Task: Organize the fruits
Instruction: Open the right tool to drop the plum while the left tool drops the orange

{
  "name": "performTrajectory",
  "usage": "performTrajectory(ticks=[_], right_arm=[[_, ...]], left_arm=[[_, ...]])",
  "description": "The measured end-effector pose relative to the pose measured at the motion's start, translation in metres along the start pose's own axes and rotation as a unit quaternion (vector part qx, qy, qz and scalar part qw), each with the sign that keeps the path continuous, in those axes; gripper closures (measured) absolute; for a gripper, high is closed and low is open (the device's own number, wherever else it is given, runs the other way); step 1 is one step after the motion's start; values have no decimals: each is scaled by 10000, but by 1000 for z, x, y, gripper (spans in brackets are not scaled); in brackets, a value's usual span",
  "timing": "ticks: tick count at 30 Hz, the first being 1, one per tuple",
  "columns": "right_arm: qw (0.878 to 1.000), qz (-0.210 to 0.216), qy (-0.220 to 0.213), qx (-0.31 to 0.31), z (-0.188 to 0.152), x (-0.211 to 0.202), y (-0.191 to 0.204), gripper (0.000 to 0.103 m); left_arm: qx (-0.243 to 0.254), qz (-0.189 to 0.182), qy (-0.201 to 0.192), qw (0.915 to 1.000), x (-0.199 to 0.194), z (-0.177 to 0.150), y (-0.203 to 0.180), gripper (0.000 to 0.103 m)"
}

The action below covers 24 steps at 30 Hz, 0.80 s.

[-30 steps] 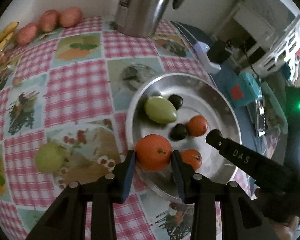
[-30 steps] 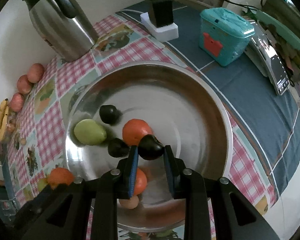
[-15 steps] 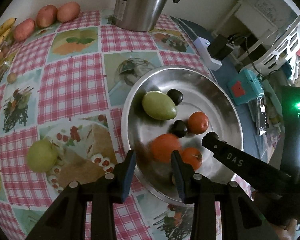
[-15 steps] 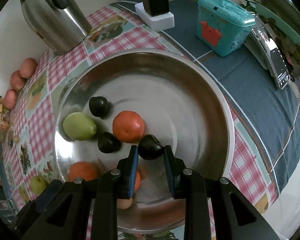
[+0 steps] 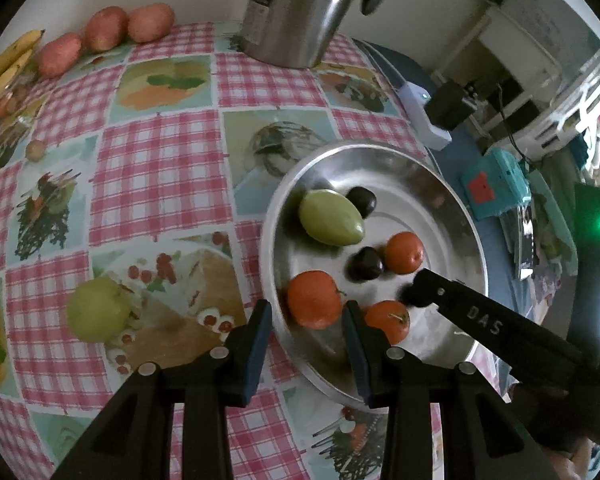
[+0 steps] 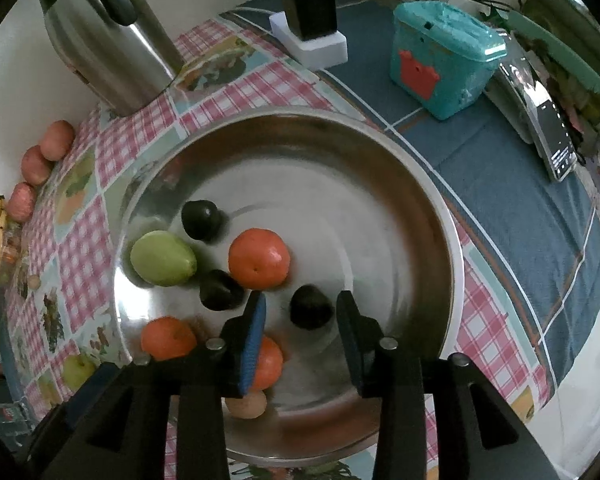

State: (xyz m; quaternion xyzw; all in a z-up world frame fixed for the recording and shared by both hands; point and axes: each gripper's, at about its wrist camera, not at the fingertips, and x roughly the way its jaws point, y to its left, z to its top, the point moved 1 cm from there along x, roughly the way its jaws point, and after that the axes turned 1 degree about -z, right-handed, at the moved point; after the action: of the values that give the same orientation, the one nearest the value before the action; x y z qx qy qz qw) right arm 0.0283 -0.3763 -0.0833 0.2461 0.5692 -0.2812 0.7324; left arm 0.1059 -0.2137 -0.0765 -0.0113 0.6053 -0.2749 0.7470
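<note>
A steel bowl (image 5: 440, 184) (image 6: 412, 184) on the checked cloth holds a green mango (image 5: 330, 218) (image 6: 163, 258), three oranges, dark plums and a small tan fruit (image 6: 246, 406). My left gripper (image 5: 306, 330) is open and empty above the bowl's near rim, with an orange (image 5: 314, 300) lying in the bowl beyond its fingers. My right gripper (image 6: 302, 322) is open over the bowl; a dark plum (image 6: 311, 307) lies on the bowl floor between its fingers. The right gripper also shows in the left wrist view (image 5: 420, 292). A green apple (image 5: 98, 308) sits on the cloth left of the bowl.
A steel kettle (image 5: 300, 8) (image 6: 104, 52) stands at the back. Three red potatoes (image 5: 104, 32) and bananas (image 5: 4, 68) lie at the far left. A white power strip with a black adapter (image 6: 312, 28), a teal box (image 6: 444, 60) and a phone (image 6: 552, 136) sit on the blue cloth to the right.
My left gripper opened, let the orange go into the bowl and drew back. My right gripper opened and dropped the dark plum onto the bowl floor.
</note>
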Motion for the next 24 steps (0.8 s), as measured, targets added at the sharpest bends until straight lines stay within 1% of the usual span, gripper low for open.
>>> performTrajectory(ticks=[4,10,12,14,17,21,24], right_arm=[[10000,1,-89,-39,1,-7,2,65],[9997,21,-161,-176,0,-12,10,65],[9996,20,-163,-246,-2,-14,13,65],[9994,28,-152,-307,-3,-13,16,65],[9992,20,-142,-375,-5,-14,21,65],[9988,12,-155,-457,-8,-16,27,65],[9986,68,-190,-480,-8,-18,31,65]], left_arm=[[-259,113,-89,9996,-8,4,16,62],[-766,281,-163,9965,-22,6,47,60],[-908,475,-173,9946,-28,5,59,58],[-1022,573,-176,9930,-31,4,68,56],[-1260,648,-166,9898,-35,3,86,53],[-1556,754,-246,9846,-45,1,109,46],[-1698,815,-286,9817,-50,-1,120,44]])
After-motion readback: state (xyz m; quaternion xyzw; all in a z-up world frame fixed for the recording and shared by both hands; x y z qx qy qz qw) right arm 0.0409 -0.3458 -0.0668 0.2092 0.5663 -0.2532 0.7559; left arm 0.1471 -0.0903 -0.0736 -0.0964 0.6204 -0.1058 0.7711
